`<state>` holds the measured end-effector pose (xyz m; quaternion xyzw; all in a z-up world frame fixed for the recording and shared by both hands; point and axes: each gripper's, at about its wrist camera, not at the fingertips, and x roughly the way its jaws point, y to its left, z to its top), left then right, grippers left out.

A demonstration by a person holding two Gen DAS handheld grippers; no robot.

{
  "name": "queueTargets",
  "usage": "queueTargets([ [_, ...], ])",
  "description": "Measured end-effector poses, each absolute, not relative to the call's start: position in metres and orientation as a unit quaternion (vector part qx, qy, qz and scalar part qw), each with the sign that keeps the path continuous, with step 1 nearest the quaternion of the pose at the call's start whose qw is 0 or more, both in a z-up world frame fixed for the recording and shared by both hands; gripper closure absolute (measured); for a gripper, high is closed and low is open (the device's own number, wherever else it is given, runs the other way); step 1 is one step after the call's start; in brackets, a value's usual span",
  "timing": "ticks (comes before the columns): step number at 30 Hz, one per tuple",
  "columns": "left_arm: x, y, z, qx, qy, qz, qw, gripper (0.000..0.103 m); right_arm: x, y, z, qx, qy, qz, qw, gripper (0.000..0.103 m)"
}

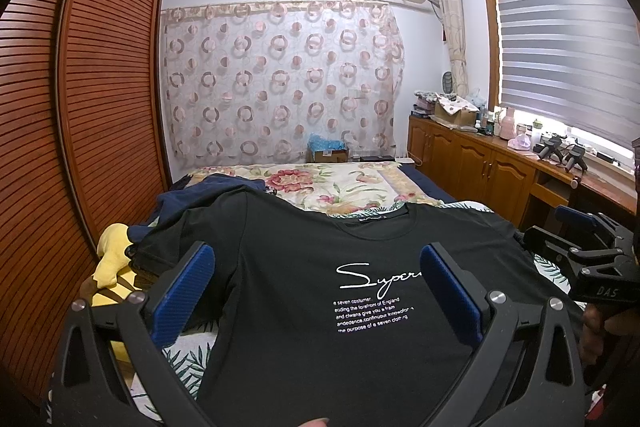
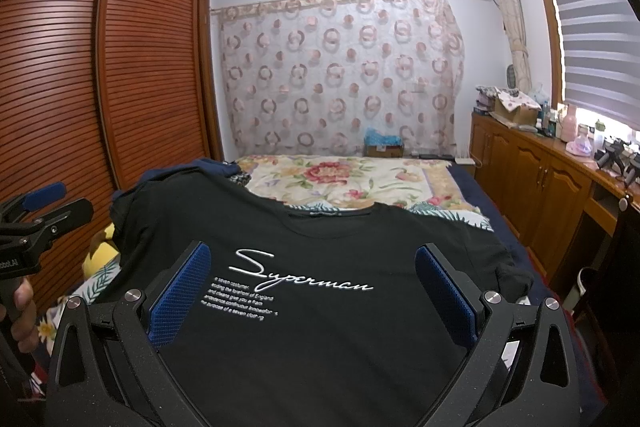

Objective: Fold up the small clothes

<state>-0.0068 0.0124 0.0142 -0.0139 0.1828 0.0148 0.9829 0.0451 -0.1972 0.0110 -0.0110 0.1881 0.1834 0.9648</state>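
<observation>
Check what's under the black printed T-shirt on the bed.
The black printed T-shirt lies on a leaf-patterned sheet, beyond it a floral bedspread. At its left edge sit a yellow soft item and dark blue clothing. Anything beneath its middle is covered.

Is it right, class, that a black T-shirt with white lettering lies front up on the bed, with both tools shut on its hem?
Not quite. The black T-shirt lies front up on the bed, but both wrist views show the left tool and right tool wide open, gripping nothing.
</observation>
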Motion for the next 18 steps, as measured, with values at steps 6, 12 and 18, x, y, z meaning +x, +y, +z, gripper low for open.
queueTargets([
  [6, -0.007, 0.014, 0.015, -0.014, 0.185, 0.011, 0.983, 0.0, 0.045, -0.197, 0.01, -0.011, 0.188, 0.184, 0.965, 0.0],
  [12, -0.002, 0.02, 0.013, -0.009, 0.205, 0.011, 0.979, 0.0, 0.049, -0.168, 0.013, -0.008, 0.205, 0.2, 0.958, 0.0],
  [18, 0.008, 0.043, -0.01, -0.022, 0.228, 0.017, 0.973, 0.0, 0.06, -0.162, -0.004, -0.008, 0.223, 0.215, 0.951, 0.0],
])
